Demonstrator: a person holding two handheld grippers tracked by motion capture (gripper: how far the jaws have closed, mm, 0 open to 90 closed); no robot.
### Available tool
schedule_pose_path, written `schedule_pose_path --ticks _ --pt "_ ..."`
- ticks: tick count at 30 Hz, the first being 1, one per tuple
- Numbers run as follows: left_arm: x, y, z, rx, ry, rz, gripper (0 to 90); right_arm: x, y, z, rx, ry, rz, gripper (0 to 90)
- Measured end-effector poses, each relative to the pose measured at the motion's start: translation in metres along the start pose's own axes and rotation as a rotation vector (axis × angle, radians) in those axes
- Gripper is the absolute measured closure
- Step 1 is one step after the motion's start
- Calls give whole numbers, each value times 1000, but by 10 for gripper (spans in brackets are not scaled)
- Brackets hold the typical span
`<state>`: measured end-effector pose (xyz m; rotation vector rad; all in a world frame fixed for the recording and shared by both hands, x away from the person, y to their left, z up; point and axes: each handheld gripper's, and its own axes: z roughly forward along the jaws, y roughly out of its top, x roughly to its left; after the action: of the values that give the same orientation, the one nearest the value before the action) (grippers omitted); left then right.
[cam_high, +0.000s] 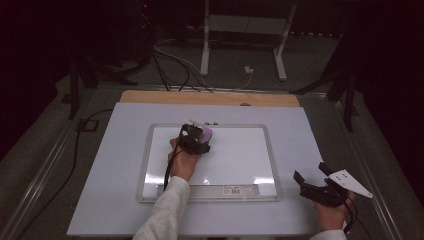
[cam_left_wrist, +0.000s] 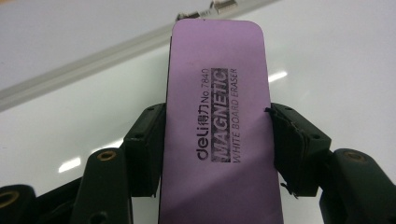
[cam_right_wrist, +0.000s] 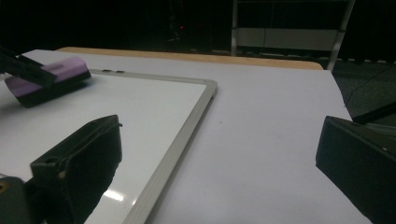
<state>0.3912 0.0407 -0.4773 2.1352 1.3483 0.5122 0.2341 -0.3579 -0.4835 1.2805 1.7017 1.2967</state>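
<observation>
The left gripper (cam_left_wrist: 217, 140) has its jaws clamped across the long sides of the purple eraser (cam_left_wrist: 217, 116) on the whiteboard (cam_high: 240, 155), a light, stiff block best pinched mid-length, while the right gripper (cam_high: 316, 181) waits agape.

White table (cam_high: 100, 200) — whiteboard (cam_high: 250, 150) flat on it.

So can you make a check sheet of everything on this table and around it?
Surface: pale sheet over a wooden table.
Job's things: purple eraser over the whiteboard, near its top edge.
Clutter: nothing seen.
Grippers: left gripper shut on the eraser; right gripper open, off the board's lower right corner.
Cables: black cable trailing from the left gripper; floor cables behind the table.
Surroundings: dark room, white stand behind.
</observation>
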Motion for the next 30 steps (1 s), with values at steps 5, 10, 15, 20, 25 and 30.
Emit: schedule_pose_path --ticks 5,10,15,20,25,30 --pt "1 -1 -12 -36 -7 -9 420 -1 0 -1 -4 -3 6 10" --pt "4 -2 -20 -58 -8 -16 420 -1 0 -1 -2 -3 4 10" --pt "4 -5 -26 -76 -14 -19 420 -2 0 -3 -4 -7 8 10" --pt "7 -8 -32 -90 -14 -26 420 -3 0 -3 -4 -9 12 10" --pt "12 -12 -39 -102 -9 -37 420 -1 0 -2 -2 -8 7 10" --pt "17 -17 -46 -112 -2 -49 419 -2 -1 -2 -3 -8 13 10"
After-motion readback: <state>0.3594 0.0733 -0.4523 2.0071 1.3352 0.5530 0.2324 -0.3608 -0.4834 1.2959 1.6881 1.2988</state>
